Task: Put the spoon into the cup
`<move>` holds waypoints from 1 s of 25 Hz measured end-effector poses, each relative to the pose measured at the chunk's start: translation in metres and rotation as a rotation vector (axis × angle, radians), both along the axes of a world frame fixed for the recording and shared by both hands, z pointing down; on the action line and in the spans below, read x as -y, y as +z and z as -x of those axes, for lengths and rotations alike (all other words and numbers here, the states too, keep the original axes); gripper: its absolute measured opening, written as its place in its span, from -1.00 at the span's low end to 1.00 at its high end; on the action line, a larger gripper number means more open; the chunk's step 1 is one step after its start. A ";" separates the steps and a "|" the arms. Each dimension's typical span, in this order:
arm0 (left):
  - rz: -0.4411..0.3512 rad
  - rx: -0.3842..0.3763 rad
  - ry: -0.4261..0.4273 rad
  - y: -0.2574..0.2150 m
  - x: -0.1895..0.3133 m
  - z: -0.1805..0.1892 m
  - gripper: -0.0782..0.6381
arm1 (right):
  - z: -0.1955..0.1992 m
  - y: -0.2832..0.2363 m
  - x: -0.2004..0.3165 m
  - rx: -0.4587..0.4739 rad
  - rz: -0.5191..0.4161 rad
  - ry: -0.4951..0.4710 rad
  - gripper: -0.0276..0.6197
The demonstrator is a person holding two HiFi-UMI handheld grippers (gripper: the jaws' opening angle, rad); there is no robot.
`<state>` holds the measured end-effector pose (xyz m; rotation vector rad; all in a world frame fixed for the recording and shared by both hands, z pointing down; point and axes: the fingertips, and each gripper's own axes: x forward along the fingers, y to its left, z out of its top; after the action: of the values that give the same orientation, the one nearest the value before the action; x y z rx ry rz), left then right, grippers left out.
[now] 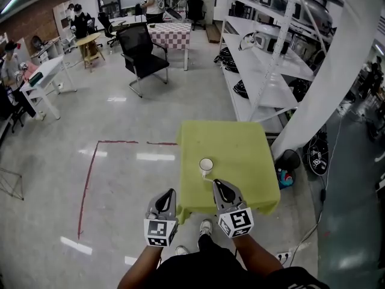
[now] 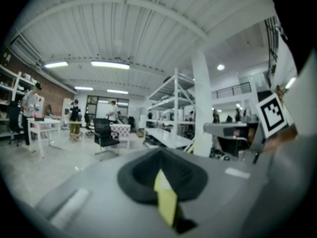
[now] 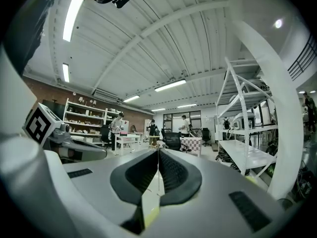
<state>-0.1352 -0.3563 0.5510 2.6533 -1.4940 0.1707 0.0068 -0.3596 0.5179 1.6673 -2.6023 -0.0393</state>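
A white cup point(image 1: 206, 164) stands upright near the middle of the yellow-green table point(image 1: 240, 146). A short pale strip point(image 1: 207, 176) lies against the cup's near side; it is too small to tell if it is the spoon. My right gripper point(image 1: 216, 183) hovers over the table's near edge, just short of the cup, jaws shut and empty. My left gripper point(image 1: 171, 192) hangs off the table's near left corner, also shut with nothing in it. Neither gripper view shows the cup: the left gripper point(image 2: 159, 158) and the right gripper point(image 3: 158, 155) both look out level across the room.
White metal shelving point(image 1: 258, 71) and a thick white pillar point(image 1: 337, 83) stand right of the table. Red tape point(image 1: 90, 173) marks the floor at left. A black office chair point(image 1: 142, 53), desks and several people are farther back. Small things point(image 1: 286, 176) lie on the floor by the table's right side.
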 end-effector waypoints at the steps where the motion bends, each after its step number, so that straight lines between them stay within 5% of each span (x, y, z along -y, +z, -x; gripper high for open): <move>1: 0.002 0.004 -0.003 0.002 0.003 -0.001 -0.76 | -0.003 0.002 0.006 0.004 0.004 0.001 -0.88; 25: 0.138 0.060 -0.036 0.058 0.119 -0.083 -0.76 | -0.072 0.094 0.127 0.040 0.230 -0.035 -0.88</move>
<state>-0.0519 -0.4757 0.6091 2.5329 -1.4873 0.3402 0.0793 -0.4863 0.6121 1.5592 -2.5489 0.2845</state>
